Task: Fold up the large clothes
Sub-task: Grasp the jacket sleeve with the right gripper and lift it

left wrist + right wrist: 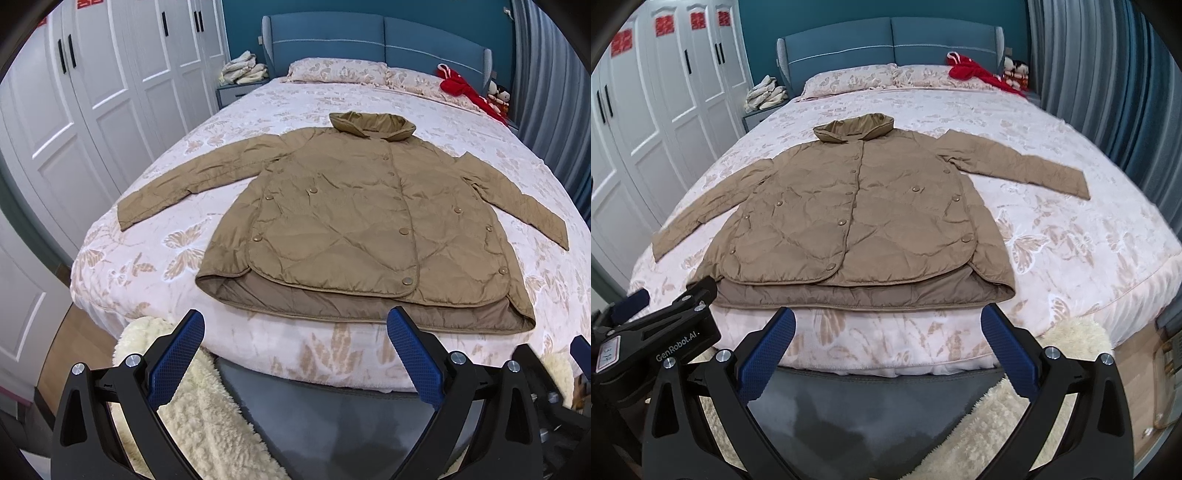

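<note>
I see the tan jacket (354, 229) flat at twelve o'clock, sleeves spread, nothing folded yet. My left gripper (295, 354) and right gripper (888, 350) gape wide, both empty.

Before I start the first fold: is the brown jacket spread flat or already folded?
Spread flat: the brown jacket lies front up on the bed, both sleeves out sideways, nothing folded over.

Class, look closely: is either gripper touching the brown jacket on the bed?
Apart. In the left wrist view, the left gripper hangs open short of the brown jacket; the right gripper likewise, bedspread visible between.
</note>
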`<act>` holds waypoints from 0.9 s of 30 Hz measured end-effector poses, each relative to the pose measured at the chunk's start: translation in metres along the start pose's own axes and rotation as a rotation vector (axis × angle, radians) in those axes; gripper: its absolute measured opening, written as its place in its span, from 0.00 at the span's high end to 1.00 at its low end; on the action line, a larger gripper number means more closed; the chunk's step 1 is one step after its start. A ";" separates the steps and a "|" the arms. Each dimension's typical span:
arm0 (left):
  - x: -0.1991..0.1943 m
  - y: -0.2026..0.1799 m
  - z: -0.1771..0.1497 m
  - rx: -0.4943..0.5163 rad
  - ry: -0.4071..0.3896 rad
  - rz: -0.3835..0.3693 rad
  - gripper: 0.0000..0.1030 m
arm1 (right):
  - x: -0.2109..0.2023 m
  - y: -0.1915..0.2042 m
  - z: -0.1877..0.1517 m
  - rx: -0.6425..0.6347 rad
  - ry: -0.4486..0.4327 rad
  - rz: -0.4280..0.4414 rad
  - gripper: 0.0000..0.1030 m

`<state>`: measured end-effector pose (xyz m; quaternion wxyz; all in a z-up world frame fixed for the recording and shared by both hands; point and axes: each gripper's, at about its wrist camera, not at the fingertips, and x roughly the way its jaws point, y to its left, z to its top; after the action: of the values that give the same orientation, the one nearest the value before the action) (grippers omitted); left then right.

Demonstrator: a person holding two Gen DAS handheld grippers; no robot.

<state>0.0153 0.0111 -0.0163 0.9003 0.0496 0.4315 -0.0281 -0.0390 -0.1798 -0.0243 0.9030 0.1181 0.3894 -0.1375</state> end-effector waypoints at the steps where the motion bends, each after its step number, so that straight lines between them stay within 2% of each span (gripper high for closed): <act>1: 0.004 0.000 0.003 -0.005 0.004 -0.002 0.06 | 0.004 -0.007 0.003 0.023 0.003 0.006 0.05; 6: 0.032 0.002 0.024 -0.036 0.024 -0.016 0.05 | 0.028 -0.054 0.031 0.113 -0.010 -0.021 0.05; 12: 0.068 -0.007 0.058 -0.041 0.032 -0.027 0.05 | 0.075 -0.145 0.084 0.288 -0.036 -0.072 0.05; 18: 0.114 -0.028 0.092 -0.023 0.049 -0.007 0.05 | 0.141 -0.250 0.133 0.447 -0.071 -0.143 0.05; 27: 0.183 -0.066 0.132 -0.001 0.081 0.024 0.05 | 0.233 -0.361 0.170 0.584 -0.072 -0.222 0.05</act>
<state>0.2263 -0.0706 -0.0809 0.8824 0.0551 0.4669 -0.0151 0.1061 -0.6078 -0.1208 0.8237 0.3242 0.3116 -0.3453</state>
